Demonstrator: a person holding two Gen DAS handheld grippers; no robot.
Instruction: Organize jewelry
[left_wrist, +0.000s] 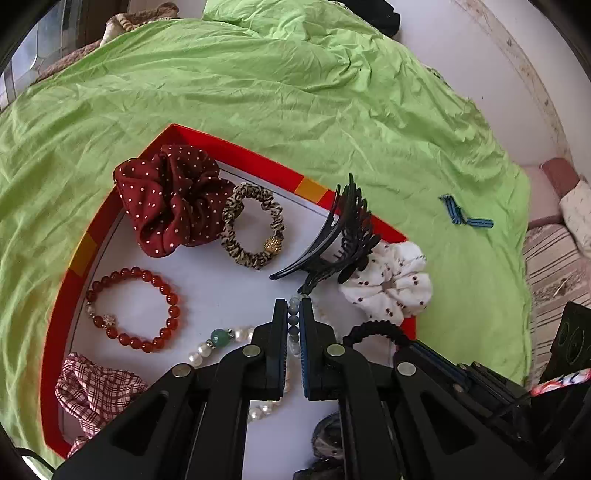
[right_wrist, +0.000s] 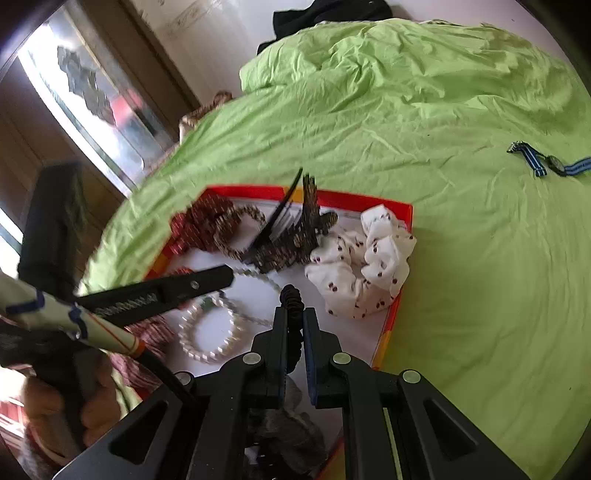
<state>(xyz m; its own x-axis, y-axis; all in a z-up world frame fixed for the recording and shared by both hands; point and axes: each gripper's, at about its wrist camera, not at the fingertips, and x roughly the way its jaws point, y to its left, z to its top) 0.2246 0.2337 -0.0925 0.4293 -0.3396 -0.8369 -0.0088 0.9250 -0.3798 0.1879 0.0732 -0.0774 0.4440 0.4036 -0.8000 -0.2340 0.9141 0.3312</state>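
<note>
The left gripper (left_wrist: 293, 306) is almost shut, and a string of pale blue beads (left_wrist: 293, 320) sits pinched between its jaws. The bead string runs along the fingers, from near the tips back toward the camera. The right gripper (right_wrist: 295, 314) is almost shut too, and it grips a black hair tie (right_wrist: 291, 295). The tie pokes out as a small loop past the tips and runs back between the jaws. Both grippers hang over a red tray (left_wrist: 255, 149) with a white floor. A black claw clip (left_wrist: 340, 236) stands tilted just past the left tips, its teeth pointing up and away. Beside it a white scrunchie (left_wrist: 388, 284) lies on the tray's right edge. A pearl bracelet (right_wrist: 207, 332) lies on the white floor under the left gripper. A red bead bracelet (left_wrist: 135, 310) lies flat to the left. Farther back sit a striped hair tie (left_wrist: 253, 225) and a red dotted scrunchie (left_wrist: 170, 199), touching each other. A checked scrunchie (left_wrist: 92, 391) lies in the near left corner. The tray rests on a green sheet (left_wrist: 258, 85). A blue strap (left_wrist: 465, 216) lies on the sheet, well apart from the tray.
</note>
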